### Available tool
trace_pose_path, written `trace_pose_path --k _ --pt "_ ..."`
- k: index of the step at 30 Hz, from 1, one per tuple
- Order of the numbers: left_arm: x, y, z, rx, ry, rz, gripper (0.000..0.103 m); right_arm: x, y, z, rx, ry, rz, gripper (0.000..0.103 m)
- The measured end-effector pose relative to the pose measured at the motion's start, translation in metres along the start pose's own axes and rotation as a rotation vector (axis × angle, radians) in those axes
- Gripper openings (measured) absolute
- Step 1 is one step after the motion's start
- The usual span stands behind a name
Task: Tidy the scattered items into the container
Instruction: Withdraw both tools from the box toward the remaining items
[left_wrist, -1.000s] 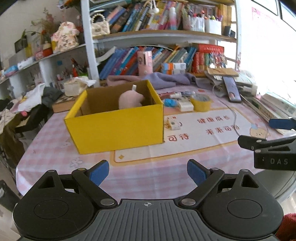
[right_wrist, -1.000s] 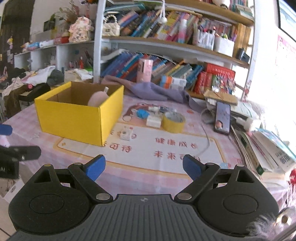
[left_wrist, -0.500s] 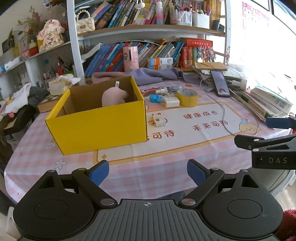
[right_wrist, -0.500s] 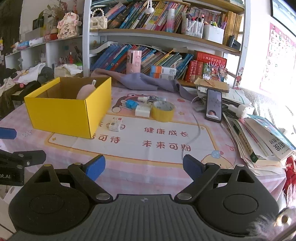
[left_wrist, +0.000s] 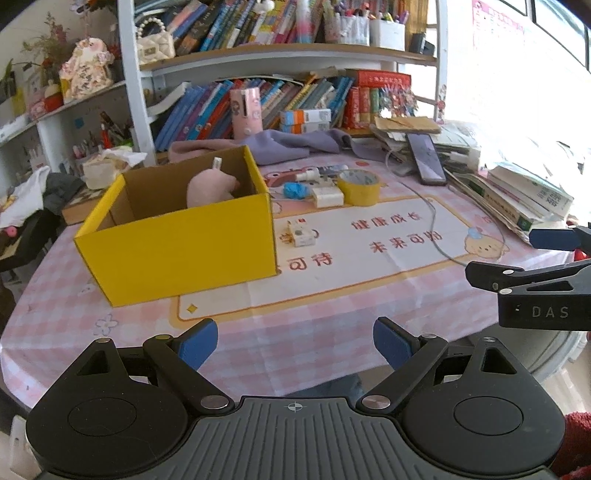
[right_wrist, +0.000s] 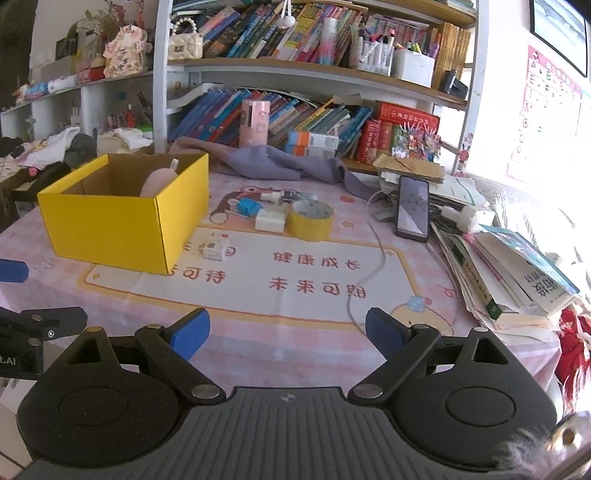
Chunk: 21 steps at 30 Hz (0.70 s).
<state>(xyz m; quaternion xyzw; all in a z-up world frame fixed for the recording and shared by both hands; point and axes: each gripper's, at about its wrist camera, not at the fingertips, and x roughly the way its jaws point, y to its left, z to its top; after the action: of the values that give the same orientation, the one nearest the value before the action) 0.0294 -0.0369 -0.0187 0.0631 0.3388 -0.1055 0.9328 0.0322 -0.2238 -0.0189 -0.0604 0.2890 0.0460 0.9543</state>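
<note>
Above the table's (left_wrist: 295, 332) near edge, both grippers level, jaws apart.

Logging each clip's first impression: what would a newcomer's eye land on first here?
The bright yellow box on the pink checked tablecloth draws the eye first, open-topped with a pink soft item inside. To its right lie a yellow tape roll and small white and blue bits. Both tongs, left and right, hang open and empty at the table's near edge.

2 low wrist views, sharing yellow box (left_wrist: 177, 236)
</note>
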Motion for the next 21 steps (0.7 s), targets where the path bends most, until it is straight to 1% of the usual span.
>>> trace_pose_path --k 13,21 --pt "0.012 -0.017 -0.001 0.033 0.042 -0.064 0.093 0.000 -0.011 -0.010 0.019 0.059 -0.035 0.091" --pt "0.021 -0.024 0.006 0.033 0.047 -0.088 0.093 0.000 -0.021 -0.013 0.032 0.072 -0.061 0.092"
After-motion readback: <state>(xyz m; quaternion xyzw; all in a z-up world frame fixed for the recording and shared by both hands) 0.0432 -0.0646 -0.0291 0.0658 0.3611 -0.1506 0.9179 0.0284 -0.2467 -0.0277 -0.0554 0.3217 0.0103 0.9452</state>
